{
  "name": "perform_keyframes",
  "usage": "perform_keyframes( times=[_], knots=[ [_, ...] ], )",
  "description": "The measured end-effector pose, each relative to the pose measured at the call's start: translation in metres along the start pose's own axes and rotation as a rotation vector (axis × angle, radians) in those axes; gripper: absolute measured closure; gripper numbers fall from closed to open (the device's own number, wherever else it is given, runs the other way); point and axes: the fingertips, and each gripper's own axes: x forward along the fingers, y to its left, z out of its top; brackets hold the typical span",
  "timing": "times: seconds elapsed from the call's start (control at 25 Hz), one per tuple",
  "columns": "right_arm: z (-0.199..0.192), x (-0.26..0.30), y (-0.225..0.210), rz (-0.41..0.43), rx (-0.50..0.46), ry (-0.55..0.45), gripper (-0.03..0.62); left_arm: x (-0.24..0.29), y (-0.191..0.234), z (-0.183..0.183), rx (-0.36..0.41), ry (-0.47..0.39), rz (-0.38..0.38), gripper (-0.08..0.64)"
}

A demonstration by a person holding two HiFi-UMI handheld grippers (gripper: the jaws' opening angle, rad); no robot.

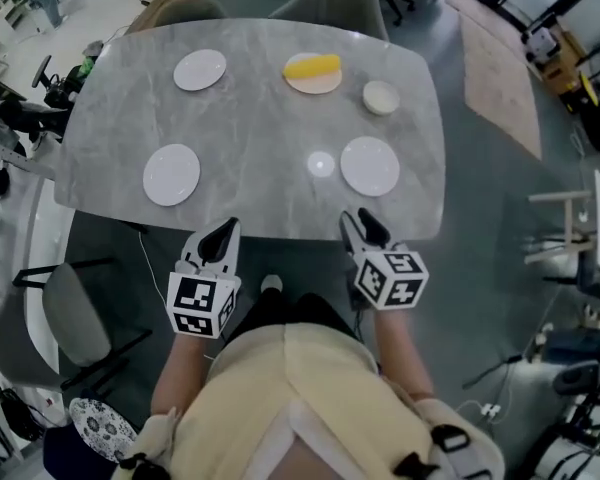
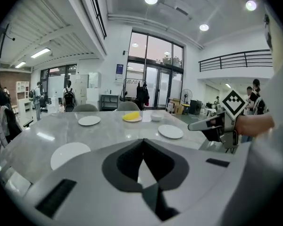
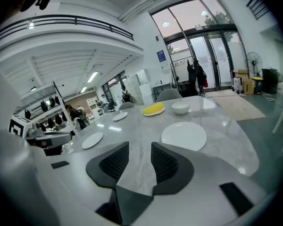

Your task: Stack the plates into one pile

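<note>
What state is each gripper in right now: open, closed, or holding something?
Left gripper: closed, jaw tips together, holding nothing.
Right gripper: open, nothing between its jaws.

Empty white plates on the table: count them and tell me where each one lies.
3: the far-left plate, the near-left plate and the near-right plate. None seems hidden.

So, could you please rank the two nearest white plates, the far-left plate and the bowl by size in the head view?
1. Near-right plate and near-left plate: alike, no ranking.
2. Far-left plate: slightly smaller, though farther away, so unsure.
3. Bowl: clearly smallest.
</note>
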Motion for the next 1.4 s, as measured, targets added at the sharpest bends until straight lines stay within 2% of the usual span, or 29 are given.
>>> perform_keyframes(
  times=[0.16, 0.4, 0.6, 1.12, 1.4],
  knots=[
    [0.0, 0.01, -0.011, -0.068, 0.05, -0.001, 0.466, 0.021, 0.016, -0.004, 0.01, 0.023, -0.028, 0.557],
    [0.012, 0.014, -0.051, -0.177, 0.101, -0.008, 0.466, 0.054, 0.011, 0.001, -0.001, 0.052, -0.08, 0.556],
    [0.021, 0.025, -0.092, -0.229, 0.123, 0.013, 0.466, 0.091, 0.006, 0.013, -0.004, 0.079, -0.086, 0.556],
    [0.021, 0.068, -0.175, -0.275, 0.207, 0.096, 0.466, 0.182, -0.02, 0.047, 0.034, 0.119, -0.123, 0.555],
    [0.021, 0.085, -0.195, -0.256, 0.213, 0.158, 0.466, 0.207, -0.035, 0.051, 0.039, 0.161, -0.122, 0.555]
  ],
)
